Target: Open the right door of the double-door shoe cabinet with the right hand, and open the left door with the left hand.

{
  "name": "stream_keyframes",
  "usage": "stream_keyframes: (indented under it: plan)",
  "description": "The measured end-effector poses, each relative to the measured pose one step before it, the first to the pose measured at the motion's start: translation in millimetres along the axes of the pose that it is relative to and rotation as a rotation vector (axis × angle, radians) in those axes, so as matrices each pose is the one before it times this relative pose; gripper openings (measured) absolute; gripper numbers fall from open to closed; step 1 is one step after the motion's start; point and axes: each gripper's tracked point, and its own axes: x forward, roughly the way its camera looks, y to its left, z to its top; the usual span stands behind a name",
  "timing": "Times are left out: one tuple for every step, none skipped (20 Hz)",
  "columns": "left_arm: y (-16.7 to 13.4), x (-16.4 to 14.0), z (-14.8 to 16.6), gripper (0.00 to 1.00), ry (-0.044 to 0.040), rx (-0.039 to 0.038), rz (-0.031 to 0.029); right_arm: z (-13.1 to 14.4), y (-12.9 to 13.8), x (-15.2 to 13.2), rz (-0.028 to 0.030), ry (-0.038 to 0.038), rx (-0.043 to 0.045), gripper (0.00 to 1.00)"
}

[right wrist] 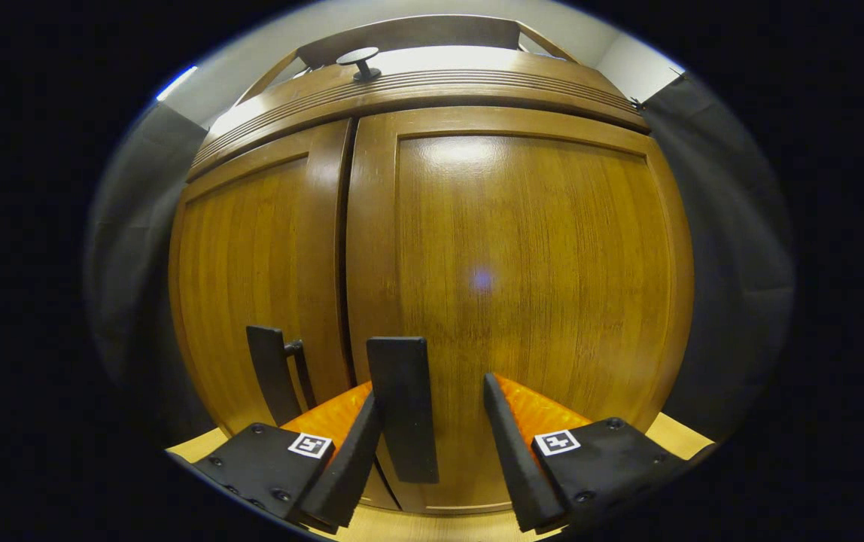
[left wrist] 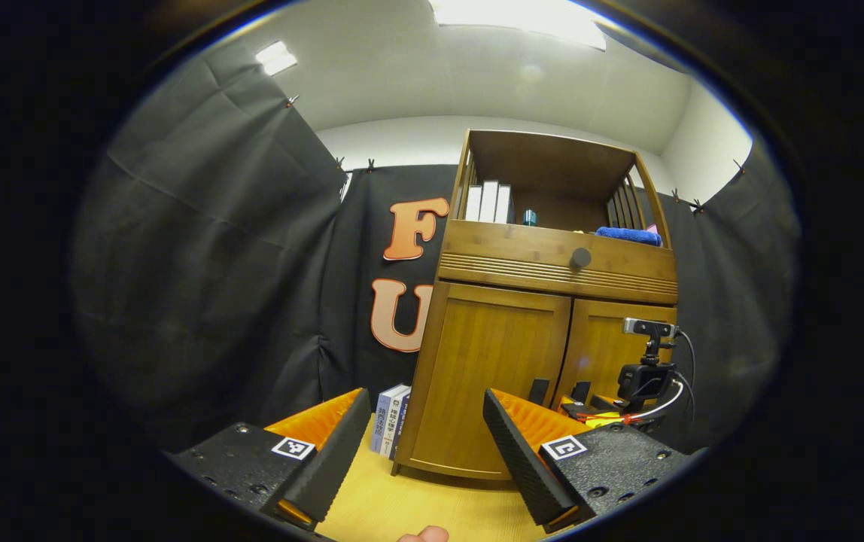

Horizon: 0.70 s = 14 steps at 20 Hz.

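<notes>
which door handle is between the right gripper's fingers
The right door's handle: it stands between the open right gripper fingers. The left door's handle sits off to the side.

- Ceiling panel (left wrist: 515, 16) glares white overhead, blown out.
- Cabinet door (right wrist: 522, 286) shows soft glare near its top and a faint bluish spot mid-panel.
- Fisheye bends edges; rims dim.

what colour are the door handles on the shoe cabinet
Black. The right door's handle and the left door's handle show best in the right gripper view, against the brown wood doors.

Books (left wrist: 392, 418) beside cabinet; blue cloth (left wrist: 629, 235) on shelf.
</notes>
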Motion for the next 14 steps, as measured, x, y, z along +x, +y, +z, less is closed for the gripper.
stream_keyframes:
  plan:
    - [0.54,-0.09,0.7,0.95,-0.00156,0.00289,0.00104,-0.14,1.68,0.23,0.0041,-0.00257,0.00616,0.8]
    - [0.39,-0.04,0.41,0.95,-0.00217,0.00231,0.00049,-1.53,3.76,0.1,0.01145,0.00407,0.00851,0.77]
    - [0.47,0.75,0.35,0.92,-0.00137,0.00132,-0.00096,-3.08,3.86,-0.88,0.01494,0.00461,0.00823,0.63]
    - [-0.72,0.27,0.53,0.95,-0.00009,0.00111,-0.00182,-2.24,5.05,1.52,0.01764,0.00562,0.01359,0.55]
    - [0.04,-0.69,-0.43,0.95,0.00077,0.00027,-0.00272,2.78,0.67,-0.17,0.00383,-0.00923,0.00615,0.52]
    - [0.28,-0.86,-0.79,0.95,0.00127,-0.00225,-0.00439,0.79,0.95,1.54,0.01034,-0.001,-0.00761,0.49]
    - [-1.44,-0.77,0.19,0.92,0.00248,-0.00427,-0.00541,-1.7,0.62,-1.31,0.01125,0.01405,-0.01171,0.46]
    - [-1.26,-1.86,-0.03,0.95,0.00199,-0.00483,-0.00617,-1.39,-0.23,-1.52,0.00758,0.00997,-0.00022,0.43]
    - [-1.57,-2.65,0.22,0.95,0.00053,-0.004,-0.00592,0.4,0.52,1.32,0.00754,0.00845,-0.00296,0.36]
    - [-0.38,-2.9,0.46,0.95,-0.00167,-0.00325,-0.00491,-0.78,0.08,-0.56,0.00525,0.01471,-0.00508,0.29]
    - [-0.55,-1.05,1.0,0.95,-0.00159,-0.00179,-0.00423,-0.97,-0.54,-1.33,0.0047,0.01084,-0.00142,0.29]
    - [0.16,-2.9,-0.44,0.95,0.00049,-0.00067,-0.0026,-0.03,0.49,-1.88,0.00394,0.00512,0.00072,0.29]
    - [-0.54,-2.93,0.0,0.95,0.00226,-0.00007,-0.00124,1.48,0.4,-1.42,0.00243,0.00528,0.00016,0.29]
    - [1.06,-2.45,-1.91,0.95,0.0039,-0.00054,-0.00106,1.33,1.08,-3.01,0.00251,0.00486,-0.00068,0.29]
